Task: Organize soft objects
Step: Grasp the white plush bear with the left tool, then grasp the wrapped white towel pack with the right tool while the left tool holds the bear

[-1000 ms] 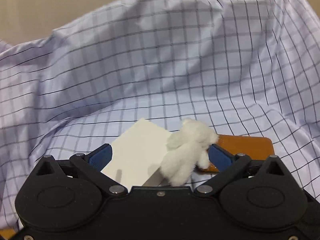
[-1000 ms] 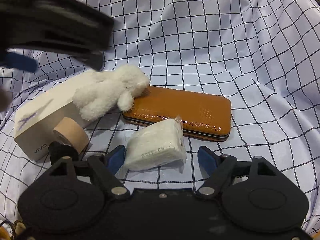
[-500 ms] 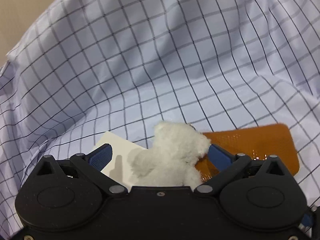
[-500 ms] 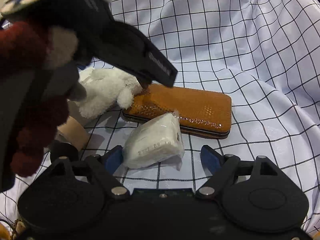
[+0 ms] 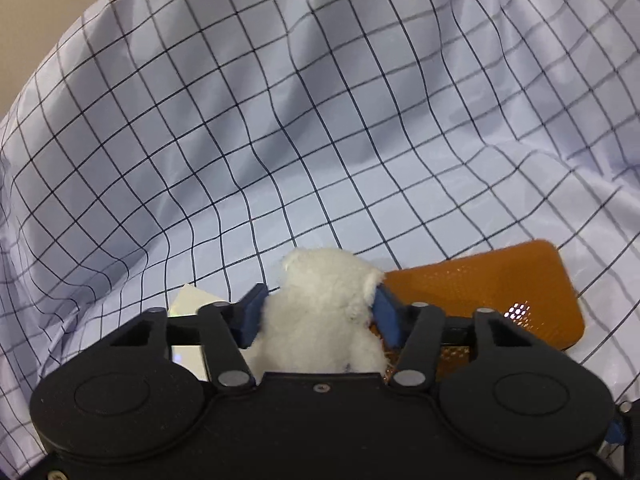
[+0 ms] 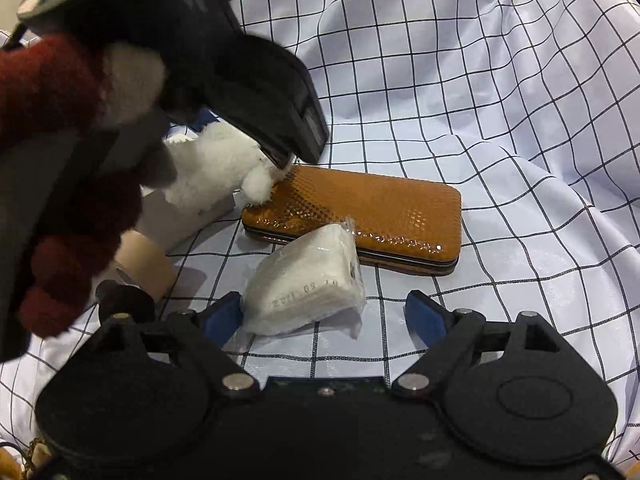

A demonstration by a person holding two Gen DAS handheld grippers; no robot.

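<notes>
A white plush toy (image 5: 324,312) lies on a cream box (image 5: 188,308), its head against the orange wallet (image 5: 492,292). My left gripper (image 5: 318,312) is shut on the plush toy, both blue pads pressing its sides. The right wrist view shows the same plush toy (image 6: 216,168) under the left gripper's black body (image 6: 240,80), held by a hand in a red knitted glove (image 6: 60,184). My right gripper (image 6: 326,316) stands low in front with its jaws opening. A wrapped white tissue pack (image 6: 308,280) lies between them against the left pad, the right pad apart from it.
Everything rests on a white cloth with a black grid (image 6: 480,100), rumpled and rising at the back. The orange wallet (image 6: 360,216) lies behind the tissue pack. A beige tape roll (image 6: 140,264) and the cream box (image 6: 176,216) are at the left.
The left gripper came down over the plush toy and closed on it. The right gripper's jaws have spread wider around the tissue pack; it has stayed in place.
</notes>
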